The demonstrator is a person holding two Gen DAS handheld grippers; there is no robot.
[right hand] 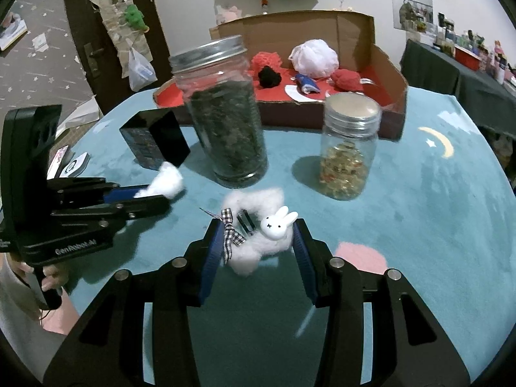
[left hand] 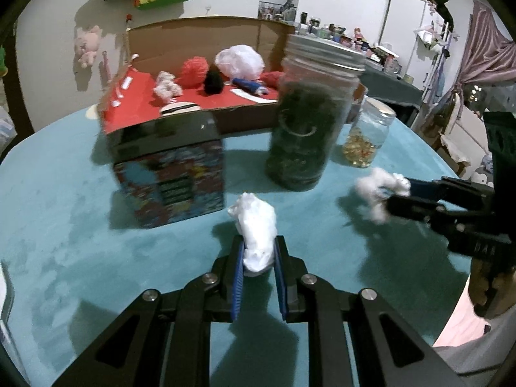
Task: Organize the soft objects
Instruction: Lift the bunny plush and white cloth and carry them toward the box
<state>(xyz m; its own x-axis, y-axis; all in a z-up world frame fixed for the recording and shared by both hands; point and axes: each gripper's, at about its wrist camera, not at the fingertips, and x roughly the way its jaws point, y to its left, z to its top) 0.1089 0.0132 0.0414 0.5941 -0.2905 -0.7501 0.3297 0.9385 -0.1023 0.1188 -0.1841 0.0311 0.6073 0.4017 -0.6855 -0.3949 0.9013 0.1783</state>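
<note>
My left gripper (left hand: 259, 242) is shut on a crumpled white soft wad (left hand: 256, 222) that sticks out past its blue pads, just above the teal table cloth (left hand: 80, 225). In the right wrist view, that gripper (right hand: 158, 195) and wad (right hand: 169, 177) appear at the left. My right gripper (right hand: 259, 229) is shut on a fluffy white piece (right hand: 254, 251) with a small bunny figure (right hand: 277, 224) and a checked ribbon (right hand: 230, 235). The left wrist view shows it (left hand: 398, 193) at the right, holding that fluff (left hand: 377, 190) off the cloth.
At the back stands an open cardboard box (right hand: 290, 25) lined in red, holding red and black pompoms and a white mesh puff (right hand: 314, 56). In front are a tall jar of dark green stuff (right hand: 225, 122), a small jar of yellow beads (right hand: 348, 154) and a dark printed box (right hand: 154, 142).
</note>
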